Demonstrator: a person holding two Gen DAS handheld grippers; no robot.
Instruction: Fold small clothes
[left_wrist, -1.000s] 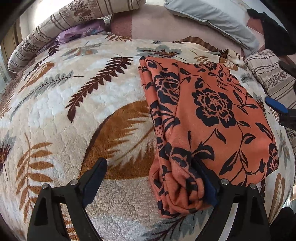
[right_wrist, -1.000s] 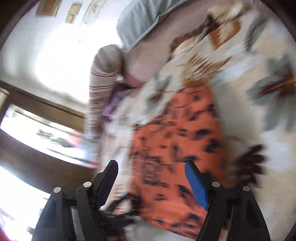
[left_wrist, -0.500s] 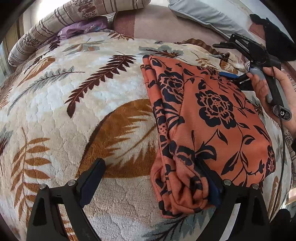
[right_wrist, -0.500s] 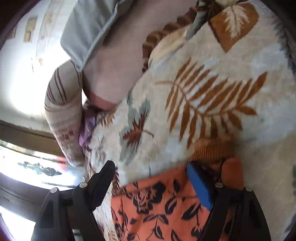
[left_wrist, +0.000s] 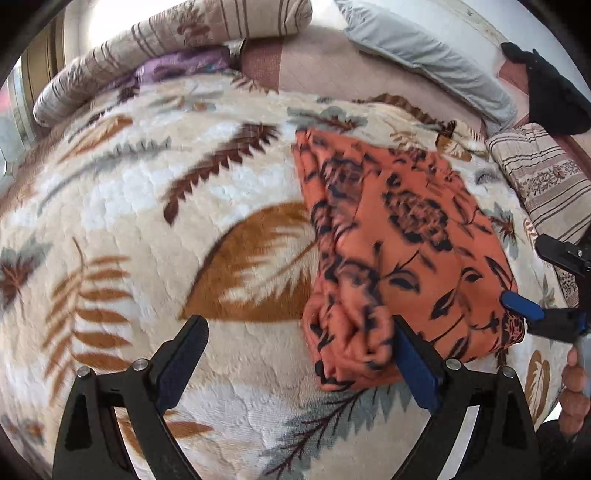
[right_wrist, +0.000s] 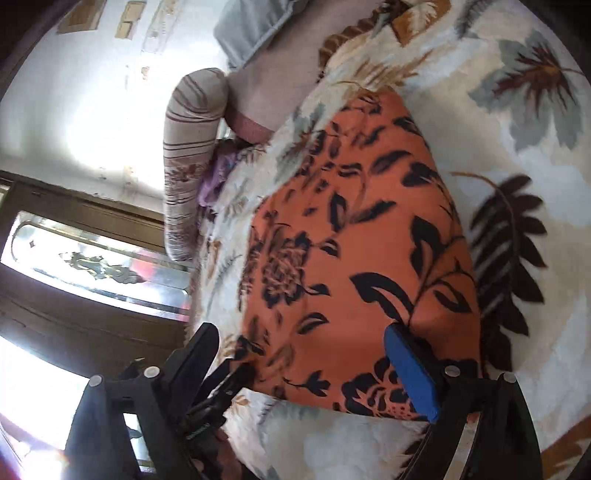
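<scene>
An orange garment with a black flower print (left_wrist: 399, 236) lies folded into a long rectangle on the leaf-patterned blanket (left_wrist: 147, 206); it also shows in the right wrist view (right_wrist: 351, 258). My left gripper (left_wrist: 299, 354) is open at the garment's near left corner, its right finger against the bunched folds. My right gripper (right_wrist: 306, 365) is open over the garment's near right corner and shows in the left wrist view (left_wrist: 543, 291) at the right edge, one blue pad on the cloth.
A striped bolster (left_wrist: 166, 40), a purple cloth (left_wrist: 177, 66) and a grey pillow (left_wrist: 424, 55) lie at the head of the bed. A striped folded cloth (left_wrist: 546, 188) and a dark item (left_wrist: 554, 99) sit at the right. A window (right_wrist: 92, 266) is beyond the bed's left side.
My right gripper swung from the garment's far right corner back to its near right corner. My left gripper stayed open at the near left corner, shifting only slightly.
</scene>
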